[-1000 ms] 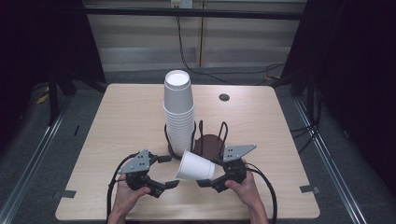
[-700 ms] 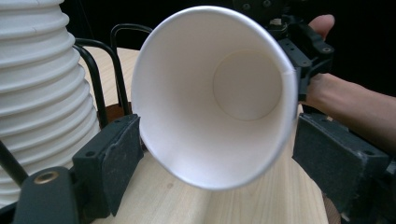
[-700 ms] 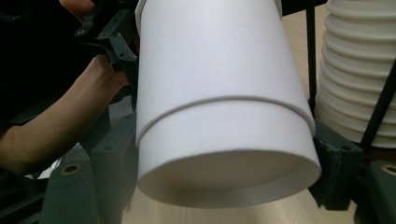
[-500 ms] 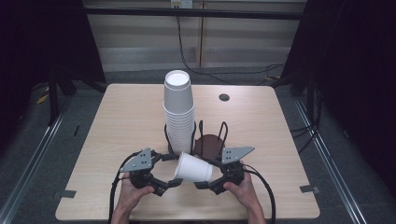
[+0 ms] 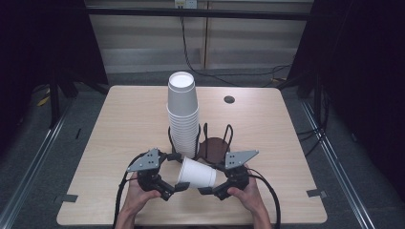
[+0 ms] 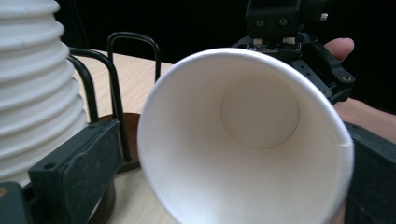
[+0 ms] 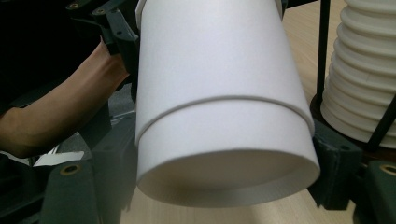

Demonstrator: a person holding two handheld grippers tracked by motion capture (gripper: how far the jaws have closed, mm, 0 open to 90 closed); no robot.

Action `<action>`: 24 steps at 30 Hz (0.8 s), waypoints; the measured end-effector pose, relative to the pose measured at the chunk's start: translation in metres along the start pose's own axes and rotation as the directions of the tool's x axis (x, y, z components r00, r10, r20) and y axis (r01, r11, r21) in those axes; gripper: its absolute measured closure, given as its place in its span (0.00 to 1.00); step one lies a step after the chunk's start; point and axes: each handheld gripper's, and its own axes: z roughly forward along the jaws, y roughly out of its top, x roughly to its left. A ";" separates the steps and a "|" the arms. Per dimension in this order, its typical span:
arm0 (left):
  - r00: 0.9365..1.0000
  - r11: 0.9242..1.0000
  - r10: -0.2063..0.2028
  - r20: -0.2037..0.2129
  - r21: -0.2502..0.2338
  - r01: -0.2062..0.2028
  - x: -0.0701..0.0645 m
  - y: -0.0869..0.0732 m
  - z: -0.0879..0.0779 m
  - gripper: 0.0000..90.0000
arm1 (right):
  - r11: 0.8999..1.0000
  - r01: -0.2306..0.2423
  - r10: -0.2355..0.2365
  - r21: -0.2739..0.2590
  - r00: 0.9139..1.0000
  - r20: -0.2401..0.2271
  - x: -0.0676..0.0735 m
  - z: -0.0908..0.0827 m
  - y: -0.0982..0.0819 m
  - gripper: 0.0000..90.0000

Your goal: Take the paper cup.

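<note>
A white paper cup (image 5: 197, 174) (image 7: 219, 93) lies sideways in the air above the table's near edge, its mouth (image 6: 243, 140) facing left. A seam ring around it suggests two nested cups. My right gripper (image 5: 210, 177) (image 7: 215, 177) is shut on its base end, one jaw on each side. My left gripper (image 5: 177, 171) (image 6: 224, 186) has just been opening its jaws. They now stand wide on either side of the cup's rim without pressing it. A tall stack of white cups (image 5: 182, 114) stands just behind, in a black wire holder (image 5: 215, 145).
The wire holder has a round brown base and upright loops (image 6: 116, 93) close behind both grippers. The stack (image 6: 32, 84) (image 7: 369, 70) is very near the jaws. A small dark grommet (image 5: 229, 99) sits at the table's far side. Bare wood lies left and right of the hands.
My left gripper has moved right up to the cup's mouth, and its jaws have spread around the rim. The right hand and the cup have stayed nearly still.
</note>
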 end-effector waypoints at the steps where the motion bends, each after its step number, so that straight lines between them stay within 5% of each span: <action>1: 1.000 1.000 0.006 0.002 0.012 -0.006 0.000 0.000 0.002 0.00 | 1.000 0.003 -0.003 0.002 1.000 -0.001 0.000 0.001 0.000 0.27; 24: 0.998 0.999 -0.033 0.056 -0.016 0.034 0.003 0.001 0.006 0.02 | 1.000 0.019 -0.019 0.022 1.000 -0.021 -0.001 0.006 0.005 0.27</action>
